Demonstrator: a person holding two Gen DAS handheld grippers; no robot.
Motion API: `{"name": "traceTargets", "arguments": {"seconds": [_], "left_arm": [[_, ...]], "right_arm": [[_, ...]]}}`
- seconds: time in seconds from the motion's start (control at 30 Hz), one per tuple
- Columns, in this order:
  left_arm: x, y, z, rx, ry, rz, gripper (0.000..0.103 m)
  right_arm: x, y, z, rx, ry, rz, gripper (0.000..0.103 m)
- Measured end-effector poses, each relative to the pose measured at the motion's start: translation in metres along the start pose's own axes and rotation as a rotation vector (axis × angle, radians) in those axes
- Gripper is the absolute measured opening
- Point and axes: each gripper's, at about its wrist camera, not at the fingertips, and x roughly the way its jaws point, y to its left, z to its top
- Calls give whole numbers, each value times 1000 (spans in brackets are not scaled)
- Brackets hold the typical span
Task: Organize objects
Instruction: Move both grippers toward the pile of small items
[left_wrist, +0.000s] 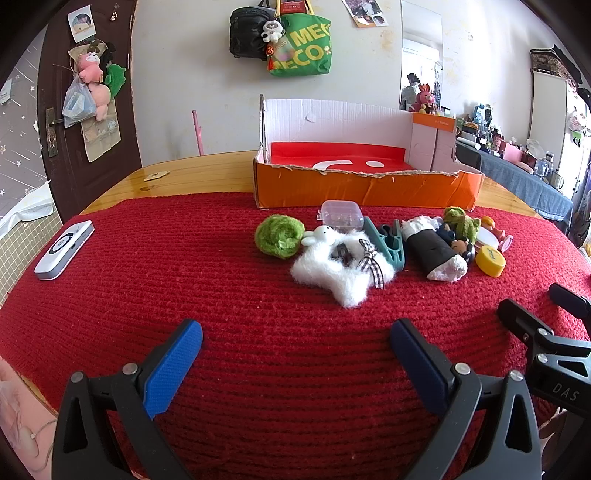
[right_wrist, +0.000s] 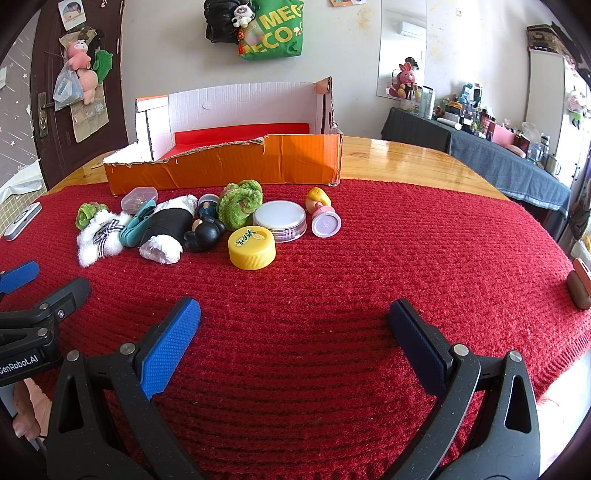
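Yellow cap (right_wrist: 252, 248): light, stiff, slick; on the red cloth (right_wrist: 332, 288) nearest my right claw (right_wrist: 293, 332); I pinch its rim.
Claws: left claw (left_wrist: 295, 354) and right both released, empty.
Box (right_wrist: 229, 166): behind the pile.

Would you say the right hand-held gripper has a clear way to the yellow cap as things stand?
Probably yes: the right hand-held gripper is open, the yellow cap lies nearest it at the pile's front, and only bare red cloth lies between.
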Motion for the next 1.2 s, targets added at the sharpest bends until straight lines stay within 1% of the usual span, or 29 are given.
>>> {"name": "traceTargets", "arguments": {"seconds": [0.37,0.53,0.63,0.7,0.8,0.87,1.0,1.1,1.2], "left_arm": [[0,-1,0,3,-1,-2,103],[1,3,3,17,15,-12,103],[-1,0,9,37,25,-15,103],[-5,2,17,45,18,-24,103],[-11,8,33,41,16,-68,103],[-10,13,46,42,38,-100,103],[-5,19,64,70,66,-105,103],[3,26,70,80,97,-109,103],[16,35,74,76,149,-120,103]], "right_arm": [[2,-1,-1,-4,0,2,103],[-4,-1,3,-12,24,13,103],[-4,-2,8,-16,40,26,103],[-8,-5,14,-4,33,39,103],[-13,-10,29,2,13,65,103],[-12,-12,43,-15,12,69,103],[-5,-20,64,-39,11,46,103],[5,-29,74,-34,40,52,103],[17,-42,78,-23,85,54,103]]}}
